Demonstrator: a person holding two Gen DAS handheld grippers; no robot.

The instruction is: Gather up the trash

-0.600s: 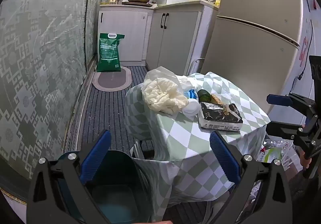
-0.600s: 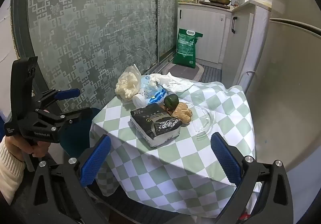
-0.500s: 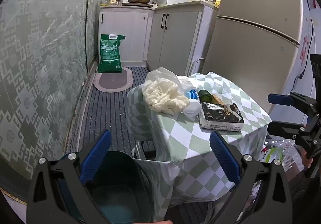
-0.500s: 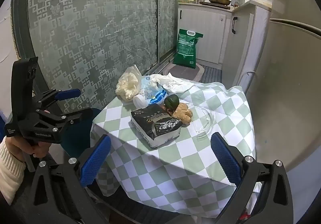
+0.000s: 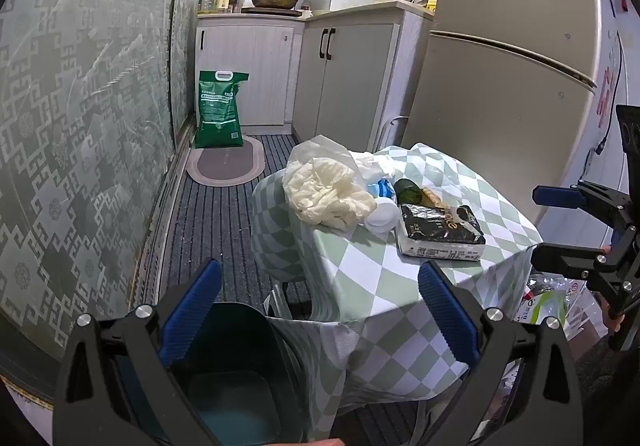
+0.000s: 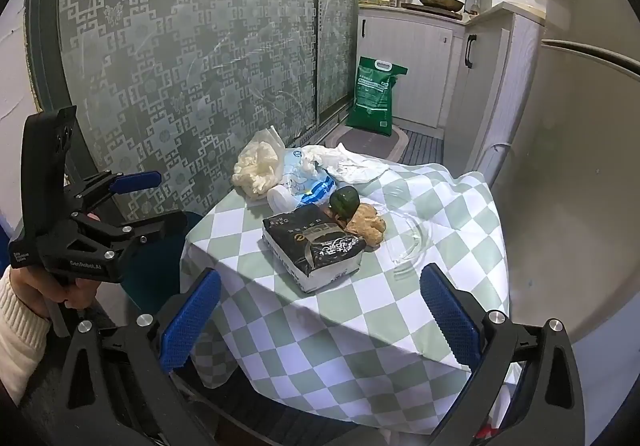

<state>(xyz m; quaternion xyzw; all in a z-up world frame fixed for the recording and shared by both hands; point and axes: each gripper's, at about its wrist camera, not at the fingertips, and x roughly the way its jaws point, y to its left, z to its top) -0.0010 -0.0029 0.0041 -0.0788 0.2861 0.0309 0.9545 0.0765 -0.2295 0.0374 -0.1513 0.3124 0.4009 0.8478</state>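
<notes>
A small table with a green-and-white checked cloth [image 5: 372,266] [image 6: 360,310] holds trash: a crumpled cream plastic bag [image 5: 324,194] [image 6: 256,166], a white cup [image 5: 382,212] [image 6: 280,196], a blue-and-white wrapper [image 6: 308,178], a green fruit [image 6: 344,200], a brown lump [image 6: 366,224], white crumpled paper [image 6: 352,164] and a black tissue pack [image 5: 440,230] [image 6: 316,242]. A dark teal bin [image 5: 232,374] stands on the floor at the table's left. My left gripper [image 5: 318,310] is open and empty above the bin. My right gripper [image 6: 320,320] is open and empty at the table's near edge.
A patterned glass wall [image 5: 80,126] runs along the left. A fridge [image 5: 500,66] stands right of the table. White cabinets [image 5: 248,66], a green sack [image 5: 218,110] and an oval mat [image 5: 226,166] lie beyond. A clear plastic piece [image 6: 408,242] lies on the cloth.
The left view has shifted slightly, with the table a touch further right and lower in frame. The right gripper has barely moved. Both stay open.
</notes>
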